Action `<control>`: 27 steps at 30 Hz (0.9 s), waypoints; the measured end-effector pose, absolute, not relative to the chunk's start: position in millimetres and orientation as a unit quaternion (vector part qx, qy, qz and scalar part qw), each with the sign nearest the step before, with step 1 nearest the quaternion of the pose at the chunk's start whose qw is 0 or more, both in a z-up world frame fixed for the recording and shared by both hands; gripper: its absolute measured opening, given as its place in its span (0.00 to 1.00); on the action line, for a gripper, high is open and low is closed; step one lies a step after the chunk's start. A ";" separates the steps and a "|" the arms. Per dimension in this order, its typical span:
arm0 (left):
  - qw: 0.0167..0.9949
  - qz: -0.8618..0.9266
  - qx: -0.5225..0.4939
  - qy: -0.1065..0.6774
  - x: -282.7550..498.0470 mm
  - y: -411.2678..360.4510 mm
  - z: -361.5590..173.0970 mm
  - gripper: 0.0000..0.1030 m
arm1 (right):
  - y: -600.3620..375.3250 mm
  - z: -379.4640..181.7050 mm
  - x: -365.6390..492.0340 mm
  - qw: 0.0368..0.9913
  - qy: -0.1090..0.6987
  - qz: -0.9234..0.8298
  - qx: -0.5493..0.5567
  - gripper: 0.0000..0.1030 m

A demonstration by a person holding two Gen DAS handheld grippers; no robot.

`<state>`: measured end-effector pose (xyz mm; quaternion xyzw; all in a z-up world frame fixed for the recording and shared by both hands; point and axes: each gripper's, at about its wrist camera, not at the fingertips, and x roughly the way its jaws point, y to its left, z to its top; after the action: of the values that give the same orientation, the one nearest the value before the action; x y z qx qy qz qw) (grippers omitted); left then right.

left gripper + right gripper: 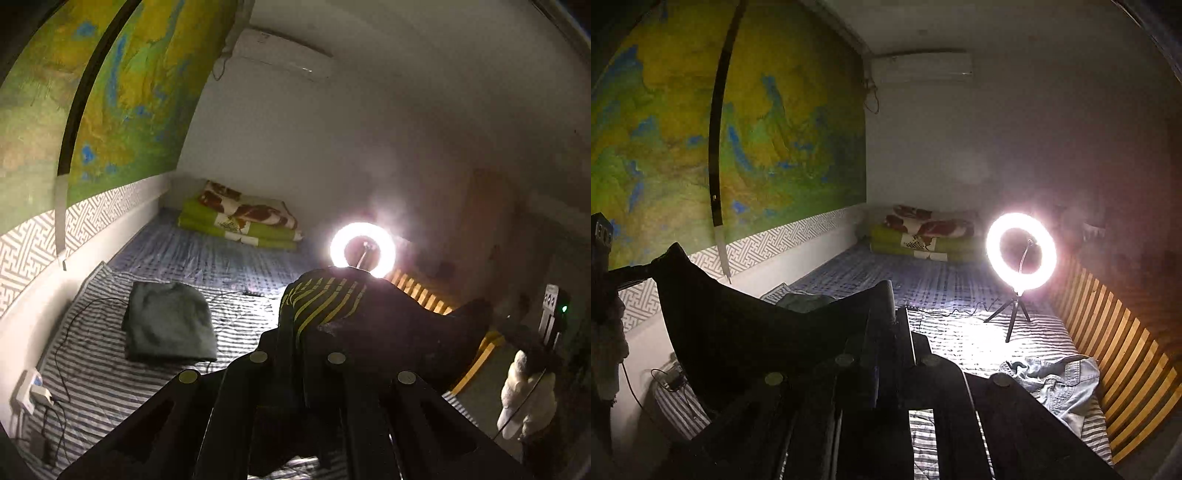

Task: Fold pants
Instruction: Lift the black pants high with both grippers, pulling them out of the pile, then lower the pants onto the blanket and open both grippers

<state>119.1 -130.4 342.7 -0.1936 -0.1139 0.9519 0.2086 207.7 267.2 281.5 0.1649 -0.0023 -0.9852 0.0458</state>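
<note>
2 views. Left wrist: the left gripper point(295, 332) is clamped on the dark pants point(369, 317), lifted above the striped bed point(236, 317). Right wrist: the right gripper point(890, 317) pinches the same pants point(757, 332), which hang over the bed point(960, 343), left of the ring light point(1021, 251).

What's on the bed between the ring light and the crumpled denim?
Bare striped sheet, brightly lit, in the right wrist view between ring light and denim.

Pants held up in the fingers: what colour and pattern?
Black pants with yellow stripes, clearest in the left wrist view.
</note>
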 end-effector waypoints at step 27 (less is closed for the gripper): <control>0.190 0.858 -0.477 -0.021 116.2 -90.8 -30.9 0.03 | 236.3 -61.6 219.0 0.032 -0.001 -0.897 0.442 0.06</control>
<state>116.2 -90.8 -30.9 -0.4770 -0.0206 0.8578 0.1904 219.0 236.3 -61.6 0.4419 -0.0014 -0.8965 0.0316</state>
